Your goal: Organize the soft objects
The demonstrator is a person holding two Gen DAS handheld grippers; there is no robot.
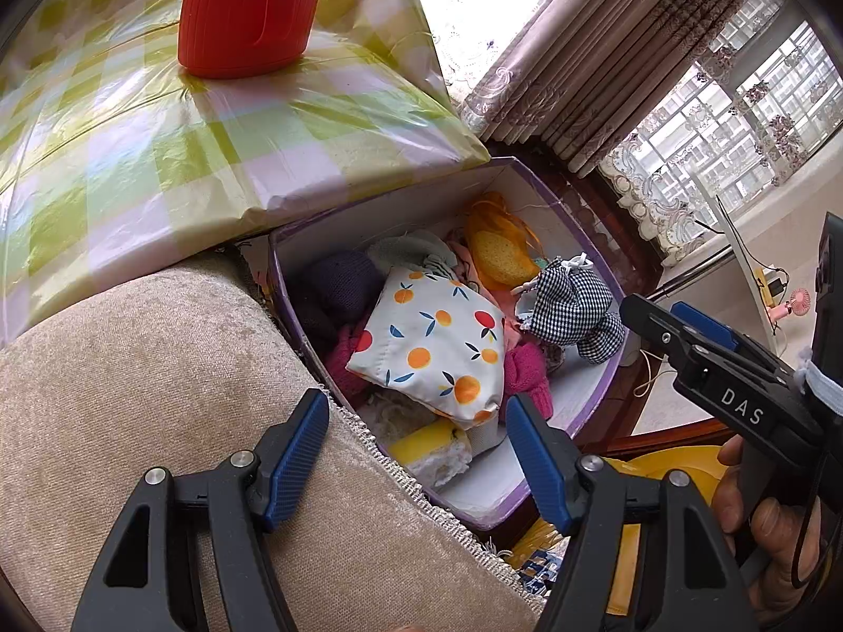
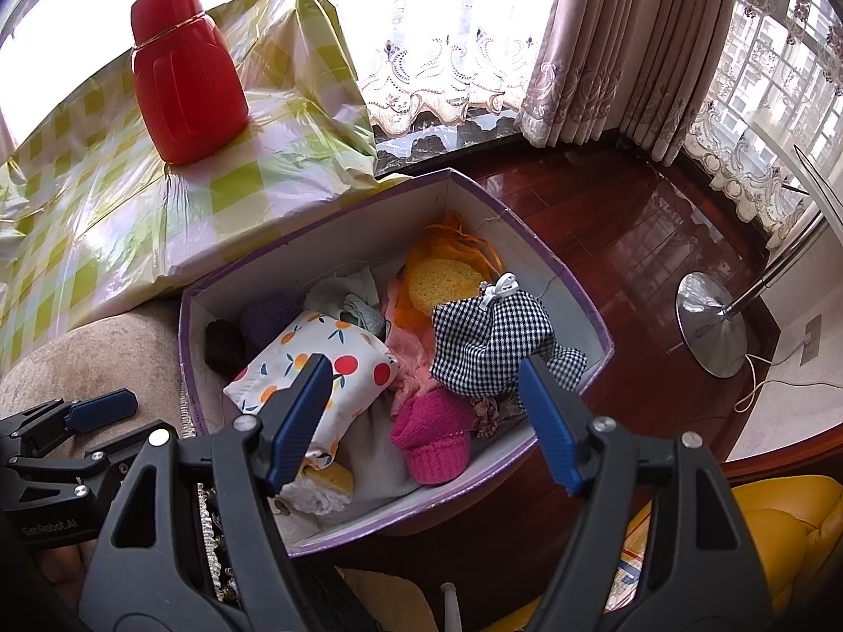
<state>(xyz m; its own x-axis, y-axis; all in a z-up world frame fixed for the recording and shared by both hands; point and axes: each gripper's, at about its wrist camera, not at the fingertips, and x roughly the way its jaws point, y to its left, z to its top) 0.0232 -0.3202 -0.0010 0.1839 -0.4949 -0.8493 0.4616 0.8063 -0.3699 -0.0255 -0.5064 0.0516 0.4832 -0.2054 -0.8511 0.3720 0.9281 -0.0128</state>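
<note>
Right wrist view shows both tools spread and empty, right tool above the purple box holding the checkered pouch; I'd lower squarely onto its bunched top before pinching

Both wrist views look down, close, sharing the purple box.

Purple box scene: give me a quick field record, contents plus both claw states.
container: purple box, open top, beside beige cushion
contents: fruit-print pouch, gingham bag, pink knit item, yellow sponge, dark knit pieces at far corner
left claw: open, empty, over box's near edge
right claw: open, empty, above box
nearby: red bottle on checked plastic cover
</note>
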